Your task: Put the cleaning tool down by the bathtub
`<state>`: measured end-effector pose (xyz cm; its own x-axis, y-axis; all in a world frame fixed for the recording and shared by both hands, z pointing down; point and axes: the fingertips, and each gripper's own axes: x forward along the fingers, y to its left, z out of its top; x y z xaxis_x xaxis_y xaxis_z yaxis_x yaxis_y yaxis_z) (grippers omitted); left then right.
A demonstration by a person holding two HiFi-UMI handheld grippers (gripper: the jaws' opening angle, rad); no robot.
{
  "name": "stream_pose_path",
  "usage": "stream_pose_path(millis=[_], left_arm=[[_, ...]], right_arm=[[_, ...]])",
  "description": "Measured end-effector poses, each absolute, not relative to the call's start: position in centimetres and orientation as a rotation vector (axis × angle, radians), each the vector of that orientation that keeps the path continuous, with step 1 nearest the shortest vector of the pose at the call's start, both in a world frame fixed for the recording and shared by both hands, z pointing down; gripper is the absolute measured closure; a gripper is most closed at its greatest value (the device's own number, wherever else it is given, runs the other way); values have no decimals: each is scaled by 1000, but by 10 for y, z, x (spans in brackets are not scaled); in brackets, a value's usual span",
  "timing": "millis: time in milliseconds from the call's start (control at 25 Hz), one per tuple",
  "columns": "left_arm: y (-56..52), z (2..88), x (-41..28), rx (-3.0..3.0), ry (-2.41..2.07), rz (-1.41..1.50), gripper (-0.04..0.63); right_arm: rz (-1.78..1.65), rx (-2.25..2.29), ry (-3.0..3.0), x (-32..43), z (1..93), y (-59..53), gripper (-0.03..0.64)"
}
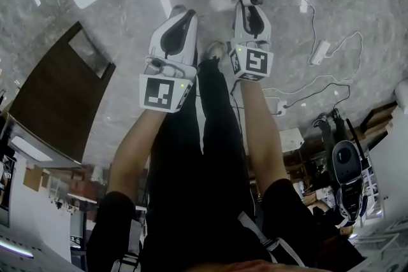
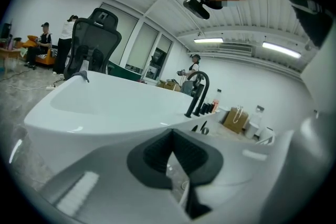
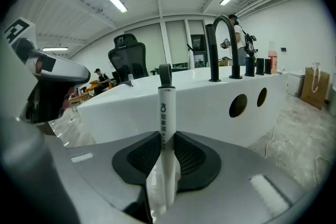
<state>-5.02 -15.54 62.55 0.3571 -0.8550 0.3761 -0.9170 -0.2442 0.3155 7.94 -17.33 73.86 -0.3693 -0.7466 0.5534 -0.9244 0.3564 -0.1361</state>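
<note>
Cleaning tool (image 3: pixel 166 113) in right claw (image 3: pixel 167 157), lower end hidden

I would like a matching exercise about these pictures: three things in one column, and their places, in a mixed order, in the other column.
1. cleaning tool
2. faucet
3. office chair

A. stands on the rim of the bathtub
B. behind the bathtub
C. clamped between the jaws of the right gripper

Pairs: 1-C, 2-A, 3-B.

There is one white bathtub (image 3: pixel 199 107), with one black faucet (image 3: pixel 211 55) at its rim and two round holes (image 3: pixel 238 105) in its side. One cleaning tool (image 3: pixel 166 128) and one black office chair (image 3: pixel 127 57) show.
</note>
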Motion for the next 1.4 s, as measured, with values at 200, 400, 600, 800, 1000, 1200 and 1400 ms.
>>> stream_pose_path(millis=[200,400,600,800,1000,1200,1400], left_arm=[[-163,653,-56,2140,-1541,181,588],[-168,665,-62,2125,-1549,175,588],[-167,682,-68,2103,-1533,196,588],[-170,694,-77,2082,-1521,206,588],[-171,702,-86,2090,-1510,225,588],[-169,709,-94,2086,-1503,230,588],[-168,714,-93,2087,-1492,233,588]], right_arm=[[639,1442,-2195,79,783,-179,532],[678,1450,-2161,77,815,-185,532],[697,1427,-2134,65,848,-192,532],[687,1402,-2129,53,866,-203,532],[689,1380,-2117,44,884,-206,531],[700,1375,-2107,34,900,-209,531],[694,1360,-2110,29,910,-221,531]])
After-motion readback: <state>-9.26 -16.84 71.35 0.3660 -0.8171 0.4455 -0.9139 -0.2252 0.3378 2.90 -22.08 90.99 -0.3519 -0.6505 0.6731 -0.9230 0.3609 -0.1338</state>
